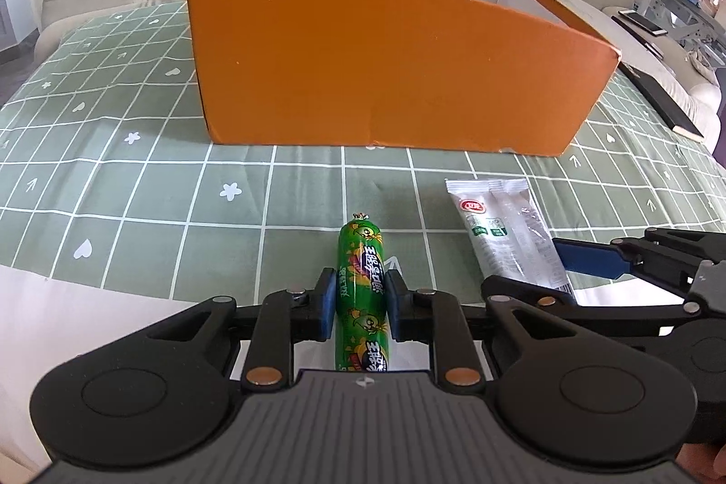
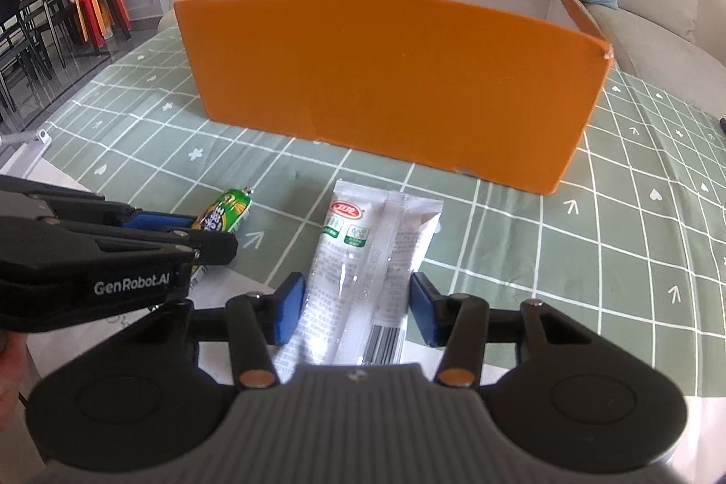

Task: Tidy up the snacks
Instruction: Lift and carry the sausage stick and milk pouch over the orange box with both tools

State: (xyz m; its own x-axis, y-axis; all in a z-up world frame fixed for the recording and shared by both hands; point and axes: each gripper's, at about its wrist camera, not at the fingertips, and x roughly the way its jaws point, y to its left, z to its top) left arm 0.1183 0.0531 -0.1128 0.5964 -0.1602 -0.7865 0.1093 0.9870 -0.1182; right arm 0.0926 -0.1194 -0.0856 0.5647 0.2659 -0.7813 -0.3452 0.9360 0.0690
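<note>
Left hand-held gripper [image 1: 360, 305] around green sausage [image 1: 361, 293], barcode on white packet [image 2: 363, 280] only in right view.

Right tongs [image 2: 356, 309] clamp white snack packet [image 2: 363, 271]; orange box [image 2: 390, 75] beyond.

Each gripper, left gripper [image 1: 360, 305] and right gripper [image 2: 357, 307], is black plastic with blue pads [image 2: 286, 307], round shiny screws and a ribbed grey top. White letters [image 2: 131, 283] say "GenRobot.AI".
</note>
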